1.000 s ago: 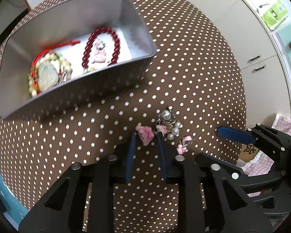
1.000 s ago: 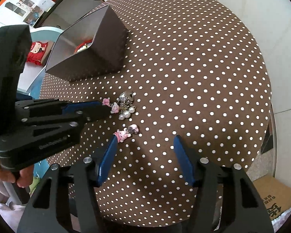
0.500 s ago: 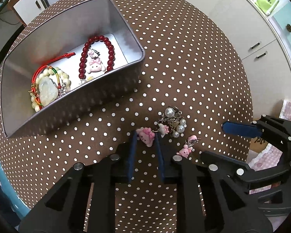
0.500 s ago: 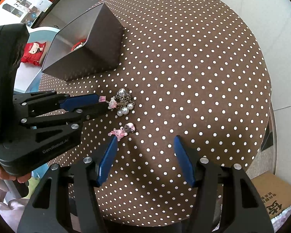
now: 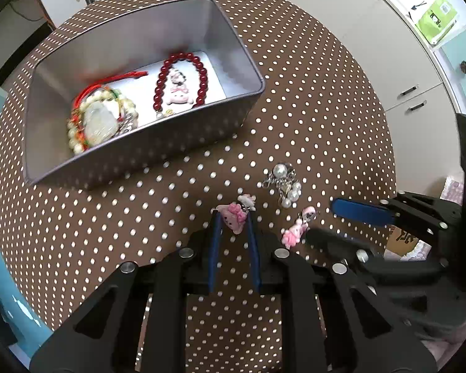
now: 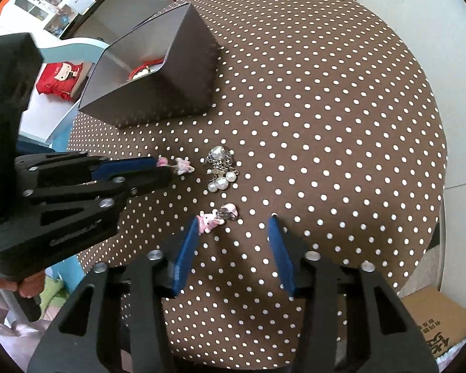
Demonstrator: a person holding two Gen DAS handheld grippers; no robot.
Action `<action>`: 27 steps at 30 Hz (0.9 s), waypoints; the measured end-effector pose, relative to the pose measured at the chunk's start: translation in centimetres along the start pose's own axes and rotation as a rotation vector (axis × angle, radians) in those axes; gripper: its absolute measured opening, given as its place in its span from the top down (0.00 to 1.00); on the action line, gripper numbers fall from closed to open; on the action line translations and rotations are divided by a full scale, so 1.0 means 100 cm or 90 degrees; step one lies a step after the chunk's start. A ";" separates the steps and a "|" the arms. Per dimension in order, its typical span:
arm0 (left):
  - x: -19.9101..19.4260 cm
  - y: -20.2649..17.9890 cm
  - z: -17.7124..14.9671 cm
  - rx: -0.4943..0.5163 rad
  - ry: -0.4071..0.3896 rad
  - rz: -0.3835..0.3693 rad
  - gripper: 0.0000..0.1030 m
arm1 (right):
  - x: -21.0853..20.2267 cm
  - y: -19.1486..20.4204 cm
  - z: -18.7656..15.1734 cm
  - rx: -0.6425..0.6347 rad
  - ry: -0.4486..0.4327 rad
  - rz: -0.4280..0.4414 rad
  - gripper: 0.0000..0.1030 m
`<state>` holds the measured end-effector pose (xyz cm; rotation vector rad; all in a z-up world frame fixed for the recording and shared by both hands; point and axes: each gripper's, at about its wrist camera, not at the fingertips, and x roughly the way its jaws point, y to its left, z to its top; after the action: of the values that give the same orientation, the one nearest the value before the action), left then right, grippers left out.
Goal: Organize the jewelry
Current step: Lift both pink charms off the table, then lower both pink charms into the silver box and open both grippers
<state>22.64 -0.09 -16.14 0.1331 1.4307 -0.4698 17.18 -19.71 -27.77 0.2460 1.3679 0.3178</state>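
A small pink cat-shaped charm [image 5: 233, 219] is gripped between the blue pads of the left gripper [image 5: 232, 217], just above the brown white-dotted tablecloth [image 5: 310, 99]; from the right wrist view a second small pink-and-white piece [image 6: 182, 165] linked to it is seen at the fingertips. Just beside it, a cluster of white pearls on a silver chain [image 5: 284, 183] is seen lying on the cloth. Near that, a second pink figure charm with a silver clasp [image 6: 216, 217] is seen on the cloth. It lies at the tip of the left pad of the right gripper [image 6: 236, 225], whose jaws are closing with a wide gap between them; the charm is not clamped. Further back on the cloth, an open rectangular silver metal tin [image 5: 236, 40] is placed. Inside it, a dark red bead bracelet [image 5: 180, 82] is laid around a pink-and-white charm [image 5: 178, 91], and beside these a cream bead bracelet with a pale stone pendant and red cord [image 5: 98, 118] is laid. White cabinets [image 5: 388, 49] are seen beyond the table.
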 end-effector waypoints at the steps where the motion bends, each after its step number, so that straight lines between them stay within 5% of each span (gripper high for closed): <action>1: -0.002 0.001 -0.003 -0.002 -0.001 -0.003 0.84 | 0.002 0.001 0.001 0.003 0.001 0.006 0.69; 8: -0.014 0.017 -0.029 -0.018 0.002 -0.019 0.84 | 0.010 0.016 0.003 -0.012 0.001 -0.006 0.87; 17: -0.036 0.037 -0.048 -0.025 -0.019 -0.031 0.84 | 0.010 0.017 0.009 0.023 -0.009 0.002 0.88; 27: -0.087 0.071 -0.058 -0.039 -0.087 -0.043 0.84 | -0.034 0.033 0.033 0.011 -0.084 0.010 0.88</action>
<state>19.48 10.49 -9.96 0.0038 1.3169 -0.4806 19.61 -17.81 -22.84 0.2868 1.2400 0.2984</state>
